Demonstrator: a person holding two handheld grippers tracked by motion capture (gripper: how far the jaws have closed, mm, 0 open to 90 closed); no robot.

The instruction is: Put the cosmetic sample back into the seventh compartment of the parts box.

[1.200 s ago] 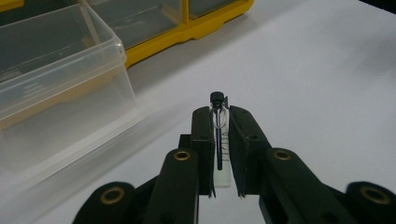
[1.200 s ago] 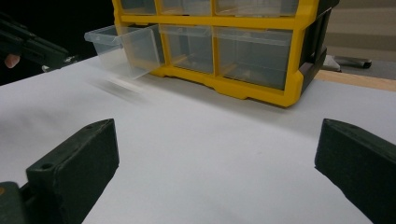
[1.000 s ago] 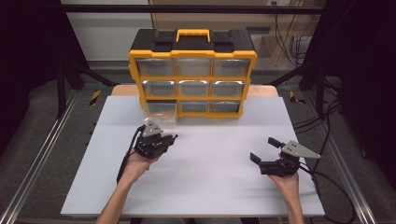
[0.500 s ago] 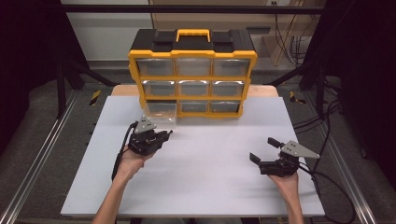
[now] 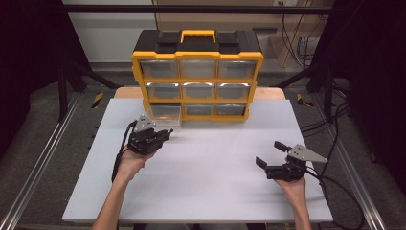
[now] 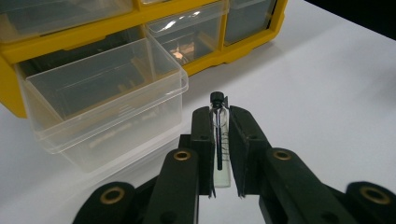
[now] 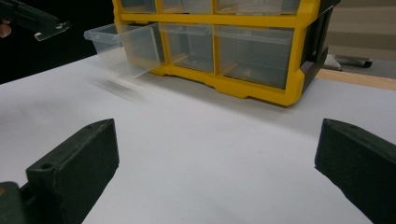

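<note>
Left gripper (image 5: 165,136) moved nearer drawer (image 5: 165,112) over white table (image 5: 210,167)

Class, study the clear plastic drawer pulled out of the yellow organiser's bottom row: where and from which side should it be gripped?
Grip the clear plastic drawer by its front lip, coming from the table side. The lip juts forward and is thin enough for jaws; the drawer's rear sits inside the yellow organiser.

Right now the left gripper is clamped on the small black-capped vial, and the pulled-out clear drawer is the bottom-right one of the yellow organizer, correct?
Not quite. The left gripper is shut on the vial, but the pulled-out clear drawer is the bottom-left one of the yellow organizer, not the bottom-right. The high view shows this.
</note>
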